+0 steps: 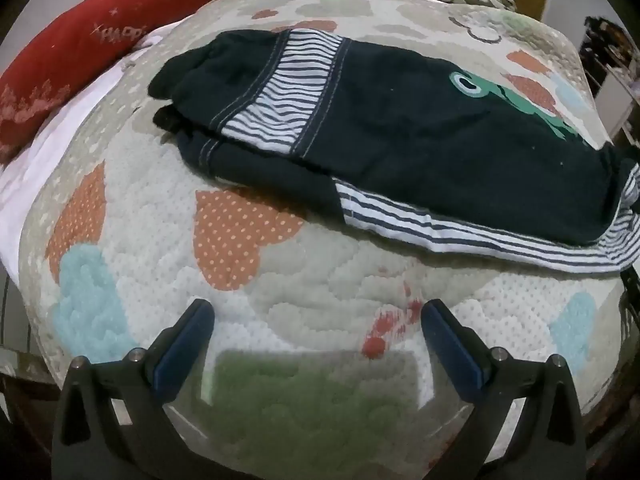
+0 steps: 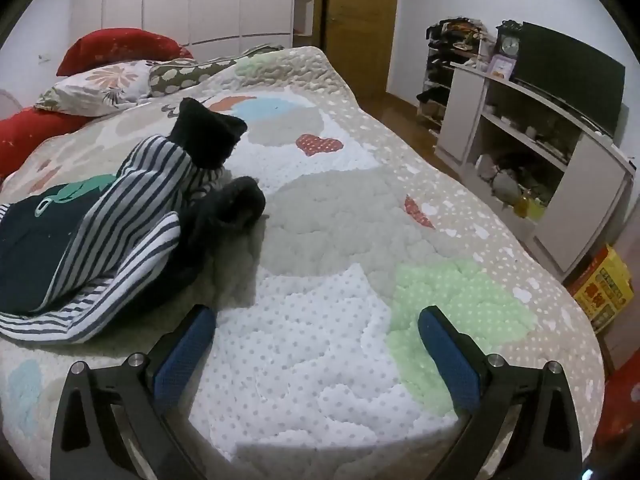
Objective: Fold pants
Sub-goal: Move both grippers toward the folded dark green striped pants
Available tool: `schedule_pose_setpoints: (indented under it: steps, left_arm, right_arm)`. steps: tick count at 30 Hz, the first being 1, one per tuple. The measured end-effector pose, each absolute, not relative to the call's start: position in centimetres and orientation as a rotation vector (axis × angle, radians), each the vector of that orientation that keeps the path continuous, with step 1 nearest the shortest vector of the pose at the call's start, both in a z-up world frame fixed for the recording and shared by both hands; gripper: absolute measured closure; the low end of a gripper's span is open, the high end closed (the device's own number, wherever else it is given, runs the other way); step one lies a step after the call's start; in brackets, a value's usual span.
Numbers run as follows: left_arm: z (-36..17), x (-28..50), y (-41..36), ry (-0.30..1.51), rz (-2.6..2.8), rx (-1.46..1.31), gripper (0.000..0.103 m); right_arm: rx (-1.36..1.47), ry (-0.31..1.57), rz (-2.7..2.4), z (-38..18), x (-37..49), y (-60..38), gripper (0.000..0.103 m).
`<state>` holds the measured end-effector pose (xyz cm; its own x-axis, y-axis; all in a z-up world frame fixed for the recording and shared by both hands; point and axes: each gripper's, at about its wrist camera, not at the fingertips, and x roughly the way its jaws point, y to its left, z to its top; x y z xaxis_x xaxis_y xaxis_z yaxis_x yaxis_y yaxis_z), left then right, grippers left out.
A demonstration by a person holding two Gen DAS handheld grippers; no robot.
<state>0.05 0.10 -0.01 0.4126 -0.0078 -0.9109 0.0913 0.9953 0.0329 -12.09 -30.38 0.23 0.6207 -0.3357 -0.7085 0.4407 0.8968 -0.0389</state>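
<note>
1. The left gripper point(image 1: 316, 312) hangs above the quilt point(image 1: 280, 280) with its blue-padded fingers point(image 1: 188, 340) spread wide; nothing lies between them; the patchwork below shows orange hearts and pale blue patches.
2. The right gripper point(image 2: 316, 320) is likewise spread wide and empty, over a white dotted patch of the quilt point(image 2: 320, 340); a pale green patch lies just beside its right finger.
3. The pants point(image 1: 400, 128) lie on the bed ahead of the left gripper, apart from it; they are dark navy with blue-and-white striped bands and a green figure with a round eye; one layer rests on another, a striped edge showing beneath along the near side.
4. In the right wrist view the pants point(image 2: 100, 220) sit to the left of the gripper; the striped legs end in dark cuffs, one raised, one lying on the quilt.
5. Beyond the pants lie a red pillow point(image 1: 80, 40) and a flowered pillow point(image 2: 96, 84) at the head of the bed.
6. To the right of the bed stand a white shelf unit point(image 2: 540, 152) bearing a dark screen point(image 2: 568, 56), and a yellow box point(image 2: 604, 288) on the floor.
</note>
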Motion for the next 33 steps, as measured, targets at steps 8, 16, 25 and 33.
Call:
schedule_pose_setpoints:
  steps: [8,16,25,33]
  left_arm:
    - [0.0,0.1,0.0,1.121,-0.126,0.105,0.000]
    - [0.8,0.1,0.4,1.143,-0.195,0.130,0.000]
    - [4.8,-4.4,6.1,1.017,-0.107,-0.104,0.000]
    - [6.5,-4.4,8.7,0.986,-0.045,-0.143,0.000]
  right_arm:
    - [0.158,0.789,-0.412,0.3,-12.3,-30.9,0.000]
    - [0.119,0.877,-0.422,0.4,-11.1,-30.5,0.000]
    - [0.032,0.881,-0.359,2.3,-12.4,-30.3,0.011]
    - [0.085,0.706,-0.224,7.8,-16.1,-28.4,0.017]
